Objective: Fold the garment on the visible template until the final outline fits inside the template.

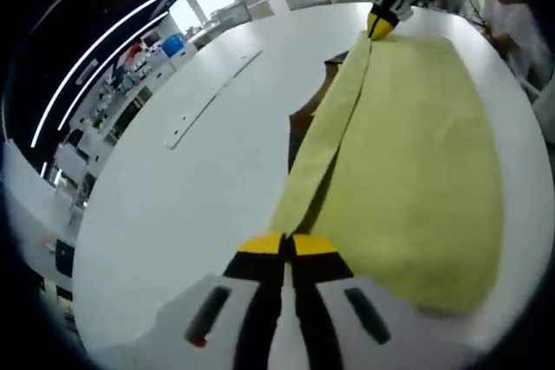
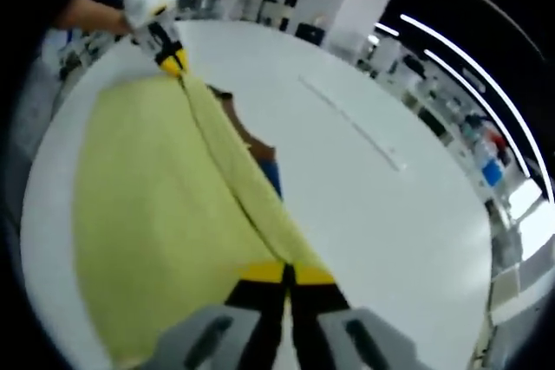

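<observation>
White table (image 1: 199, 179), both grippers' jaws clamped on yellow garment (image 1: 425, 171) edge, brown template (image 2: 247, 140) beneath

Bright ceiling strips, soft fisheye blur

Plain pale yellow-green garment (image 1: 416, 171), no pattern, on a white surface (image 1: 199, 188). Both grippers' fingers (image 1: 260, 244) yellow-tipped w/ black; bodies grey & white. Brown and blue patches peek from under the cloth's edge.

No text, label, brand, number or sign can be read anywhere here.
</observation>
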### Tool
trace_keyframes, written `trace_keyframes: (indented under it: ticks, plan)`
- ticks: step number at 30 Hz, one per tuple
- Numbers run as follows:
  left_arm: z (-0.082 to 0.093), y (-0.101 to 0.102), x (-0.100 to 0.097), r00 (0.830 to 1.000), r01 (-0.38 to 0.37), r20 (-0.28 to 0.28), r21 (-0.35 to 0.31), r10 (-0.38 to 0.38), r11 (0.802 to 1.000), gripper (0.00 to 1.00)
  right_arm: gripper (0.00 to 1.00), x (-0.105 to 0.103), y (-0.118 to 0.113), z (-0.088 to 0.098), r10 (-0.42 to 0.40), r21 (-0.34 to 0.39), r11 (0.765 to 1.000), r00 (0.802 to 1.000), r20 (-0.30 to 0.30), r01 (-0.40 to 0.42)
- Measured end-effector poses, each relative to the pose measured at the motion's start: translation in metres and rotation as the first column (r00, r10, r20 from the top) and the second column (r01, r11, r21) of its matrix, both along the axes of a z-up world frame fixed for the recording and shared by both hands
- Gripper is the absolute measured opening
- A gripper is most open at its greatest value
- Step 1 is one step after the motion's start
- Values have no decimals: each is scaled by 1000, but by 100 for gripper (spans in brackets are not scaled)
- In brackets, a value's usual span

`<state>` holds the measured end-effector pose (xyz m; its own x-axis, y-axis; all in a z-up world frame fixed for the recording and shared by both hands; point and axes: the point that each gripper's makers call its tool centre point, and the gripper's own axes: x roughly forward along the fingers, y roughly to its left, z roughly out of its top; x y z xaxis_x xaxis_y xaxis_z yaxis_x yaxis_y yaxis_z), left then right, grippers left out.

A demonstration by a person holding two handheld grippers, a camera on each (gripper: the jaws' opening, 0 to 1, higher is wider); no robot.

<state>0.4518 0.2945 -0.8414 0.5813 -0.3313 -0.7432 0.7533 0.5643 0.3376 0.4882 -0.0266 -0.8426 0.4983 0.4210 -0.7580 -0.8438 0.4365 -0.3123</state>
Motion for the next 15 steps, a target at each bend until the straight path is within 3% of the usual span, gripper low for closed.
trace_keyframes:
  ticks: [7, 15]
  plan:
    - [2, 2, 0, 999, -38, -3, -31, 38, 999, 0, 0, 0, -3, 2, -1, -24, 1000, 1000, 7, 1]
    - [17, 1, -1, 997, -80, -8, -96, 80, 992, 0, 0, 9, -2, 22, 32, -72, 997, 996, 89, -26]
